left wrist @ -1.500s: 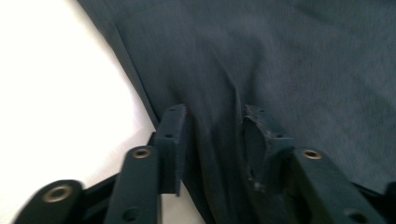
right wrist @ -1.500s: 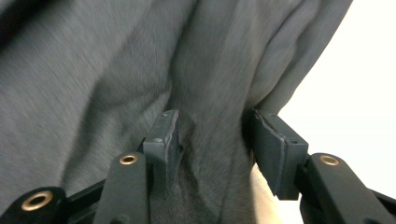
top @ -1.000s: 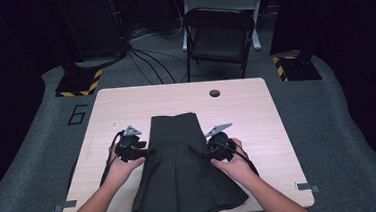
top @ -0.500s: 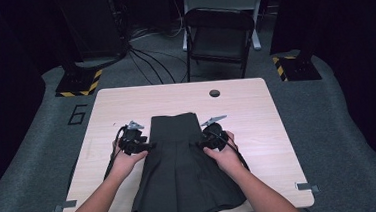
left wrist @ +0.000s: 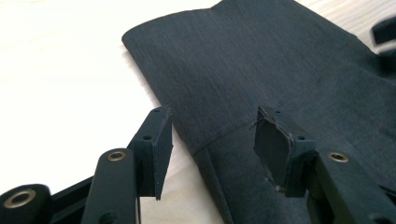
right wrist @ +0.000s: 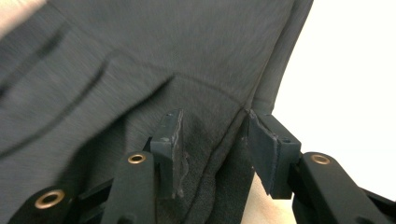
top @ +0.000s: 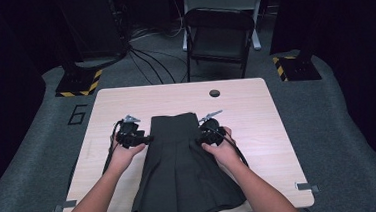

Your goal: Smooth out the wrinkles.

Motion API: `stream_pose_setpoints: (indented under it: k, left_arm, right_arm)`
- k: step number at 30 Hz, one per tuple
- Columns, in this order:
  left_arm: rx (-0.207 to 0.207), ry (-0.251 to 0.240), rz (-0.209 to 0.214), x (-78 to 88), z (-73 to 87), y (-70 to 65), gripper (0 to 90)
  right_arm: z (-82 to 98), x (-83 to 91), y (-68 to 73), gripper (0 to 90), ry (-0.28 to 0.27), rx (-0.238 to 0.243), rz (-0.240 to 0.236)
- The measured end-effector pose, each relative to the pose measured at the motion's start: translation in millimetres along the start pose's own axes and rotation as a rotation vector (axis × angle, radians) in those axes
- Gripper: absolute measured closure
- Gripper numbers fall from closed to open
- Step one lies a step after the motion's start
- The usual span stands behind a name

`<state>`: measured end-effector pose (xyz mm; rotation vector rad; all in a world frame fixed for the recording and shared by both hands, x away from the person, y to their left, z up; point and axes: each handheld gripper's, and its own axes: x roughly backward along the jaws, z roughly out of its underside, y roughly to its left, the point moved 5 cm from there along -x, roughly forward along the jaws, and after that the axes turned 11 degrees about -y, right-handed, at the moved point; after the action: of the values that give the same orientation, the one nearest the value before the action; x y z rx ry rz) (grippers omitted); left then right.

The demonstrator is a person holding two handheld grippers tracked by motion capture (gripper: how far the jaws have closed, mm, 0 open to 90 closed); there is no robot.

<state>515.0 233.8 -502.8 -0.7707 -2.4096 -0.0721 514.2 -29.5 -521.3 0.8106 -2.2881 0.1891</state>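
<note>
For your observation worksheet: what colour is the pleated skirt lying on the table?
The skirt is plain dark charcoal grey, nearly black, with no printed pattern. The left gripper view shows it best.

- A large digit "6" [top: 78, 114] is marked in dark strokes on the grey floor mat [top: 39, 161], left of centre in the high view, just off the table's far left corner.
- Nothing else can be read: the two gripper views carry no lettering, label or brand.
</note>
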Motion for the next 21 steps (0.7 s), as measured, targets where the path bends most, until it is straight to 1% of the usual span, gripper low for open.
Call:
stream_pose_setpoints:
  k: [1, 2, 3, 4, 5, 6, 7, 8, 9, 10, 11, 12, 13, 14, 15, 17, 19, 21]
  left_arm:
    - [0.0, -0.004, 0.002, -1.6, -1.0, 1.6, 46.1]
    - [0.018, -0.014, 0.002, -4.2, -1.6, 2.4, 45.7]
    - [0.027, -0.01, 0.003, -5.4, -1.7, 2.7, 45.2]
    - [0.029, -0.013, 0.003, -7.5, -2.0, 3.3, 44.9]
    - [0.027, -0.013, -0.008, -9.9, -2.1, 3.8, 44.6]
    - [0.011, 0.0, -0.003, -9.8, -2.3, 5.2, 44.3]
    - [0.007, -0.003, -0.012, -12.0, -3.4, 5.3, 44.1]
    - [0.001, -0.012, -0.017, -12.7, -4.8, 5.3, 44.1]
    - [0.011, -0.032, -0.023, -13.8, -6.7, 4.6, 44.1]
    - [0.009, -0.015, -0.02, -14.0, -8.2, 5.0, 44.1]
    - [0.009, -0.014, -0.022, -14.9, -9.8, 5.0, 43.9]
    - [0.013, -0.021, -0.03, -15.6, -11.1, 5.0, 43.7]
    - [0.006, -0.017, -0.029, -15.9, -12.6, 5.8, 43.3]
    - [0.014, -0.021, -0.031, -17.1, -14.1, 5.7, 43.2]
    - [0.014, -0.023, -0.033, -19.0, -15.6, 6.0, 43.0]
    - [0.019, -0.029, -0.036, -22.4, -16.7, 5.8, 42.7]
    - [0.044, -0.03, -0.038, -27.0, -15.9, 5.5, 42.5]
    - [0.043, -0.01, -0.035, -32.7, -13.3, 6.9, 42.4]
  right_arm:
    - [2.6, -3.5, 0.9, 56.9, 0.013, 0.012, 0.013]
    - [5.1, -6.9, 1.2, 61.0, 0.024, 0.016, 0.024]
    - [7.2, -9.4, 1.2, 67.4, 0.029, 0.021, 0.028]
    - [7.7, -10.0, 1.4, 72.4, 0.027, 0.02, 0.026]
    - [7.5, -9.9, 1.2, 77.2, 0.02, 0.02, 0.022]
    - [5.8, -8.0, 1.3, 80.1, 0.01, 0.019, 0.008]
    - [4.7, -6.9, 1.7, 81.3, 0.006, 0.018, 0.003]
    - [1.1, -3.2, 1.2, 82.4, -0.007, 0.032, 0.003]
    - [-2.5, 0.8, 1.2, 82.8, -0.017, 0.039, 0.002]
    - [-6.4, 5.0, 1.0, 83.0, -0.027, 0.046, 0.005]
    - [-10.9, 10.0, 0.7, 83.1, -0.043, 0.043, -0.002]
    - [-13.6, 13.5, -0.3, 83.1, -0.047, 0.035, -0.001]
    - [-15.2, 15.6, -1.1, 83.1, -0.05, 0.036, 0.002]
    - [-16.3, 17.0, -2.4, 83.0, -0.056, 0.037, 0.012]
    - [-15.5, 17.4, -3.9, 83.0, -0.049, 0.041, 0.022]
    - [-8.2, 12.1, -6.7, 82.7, -0.012, 0.039, 0.051]
    - [1.0, 5.1, -11.3, 82.0, 0.019, 0.037, 0.069]
    - [7.5, 0.3, -14.5, 79.9, 0.033, 0.022, 0.065]
